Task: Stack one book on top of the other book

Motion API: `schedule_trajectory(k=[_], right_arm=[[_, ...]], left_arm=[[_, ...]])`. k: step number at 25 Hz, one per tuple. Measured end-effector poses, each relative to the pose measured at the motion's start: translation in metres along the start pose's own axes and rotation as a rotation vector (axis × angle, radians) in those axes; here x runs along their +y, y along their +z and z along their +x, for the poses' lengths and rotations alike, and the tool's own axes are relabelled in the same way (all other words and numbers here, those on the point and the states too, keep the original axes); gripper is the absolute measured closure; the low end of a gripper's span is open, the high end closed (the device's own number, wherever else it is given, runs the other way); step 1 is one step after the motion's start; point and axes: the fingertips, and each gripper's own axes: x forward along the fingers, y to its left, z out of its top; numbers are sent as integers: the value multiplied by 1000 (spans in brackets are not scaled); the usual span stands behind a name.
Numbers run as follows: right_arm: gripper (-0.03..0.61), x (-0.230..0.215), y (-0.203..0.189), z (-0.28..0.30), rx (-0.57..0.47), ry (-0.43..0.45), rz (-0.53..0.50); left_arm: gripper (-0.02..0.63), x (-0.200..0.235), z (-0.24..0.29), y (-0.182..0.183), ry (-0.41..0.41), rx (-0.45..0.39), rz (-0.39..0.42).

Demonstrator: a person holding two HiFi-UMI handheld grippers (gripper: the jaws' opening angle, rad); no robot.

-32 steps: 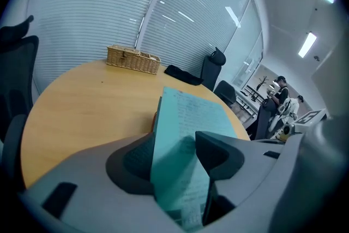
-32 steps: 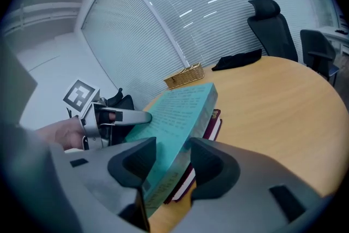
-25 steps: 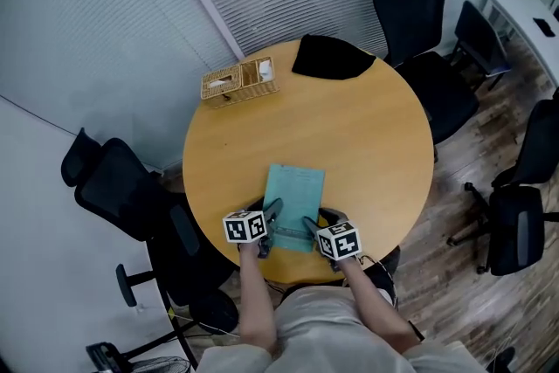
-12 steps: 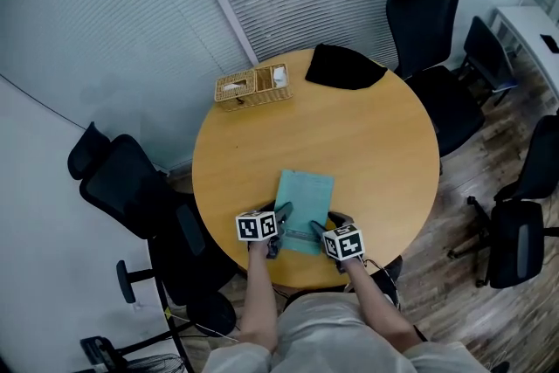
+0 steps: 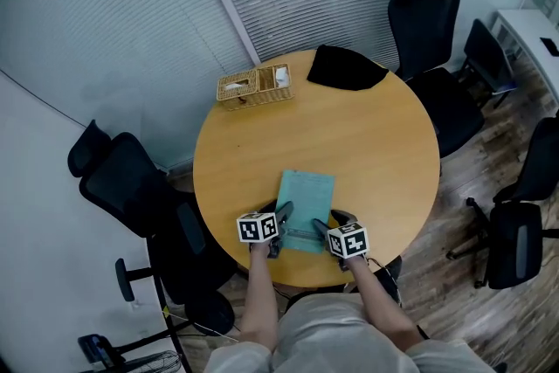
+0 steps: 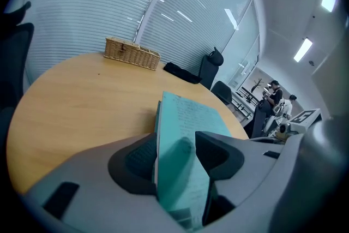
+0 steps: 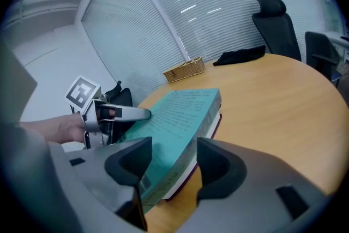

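Though invisible overhead, 1 maroon book (image 7: 212, 128) beneath teal book (image 7: 169, 117)

Counter (image 5: 376, 144): wood-look top, smooth, soft sheen. Teal book (image 5: 306, 196): paper cover, matt, w/ fine print. Lower book (image 7: 216, 120): dark red cover, white paper page edges. Left tool (image 6: 174, 153) & right tool (image 7: 174, 163): grey plastic, matt; pads (image 6: 137, 159) black, finely textured, rubber-like. Basket (image 5: 255, 86): woven wicker, rough. Black cloth (image 5: 347, 68): soft, matt. Floor (image 5: 445, 293): wood planks, slight gloss.

Left gripper (image 6: 174, 151) clamped; right gripper (image 7: 173, 158) opening.
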Motion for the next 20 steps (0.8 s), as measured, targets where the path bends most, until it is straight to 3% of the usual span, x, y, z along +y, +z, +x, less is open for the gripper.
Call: schedule_trajectory(k=[8,13,20], right_arm=[[330,-3,19,-24,-59,-6,-49],[330,4,32,-29,-80,4,-93],[330,19,42,-35,-97,30,-171]], left_arm=[[377,2,-40,18,111,-123,68],[377,-21,-70,26,91,-223,55],[379,-47,-88,25,94,-280,76]])
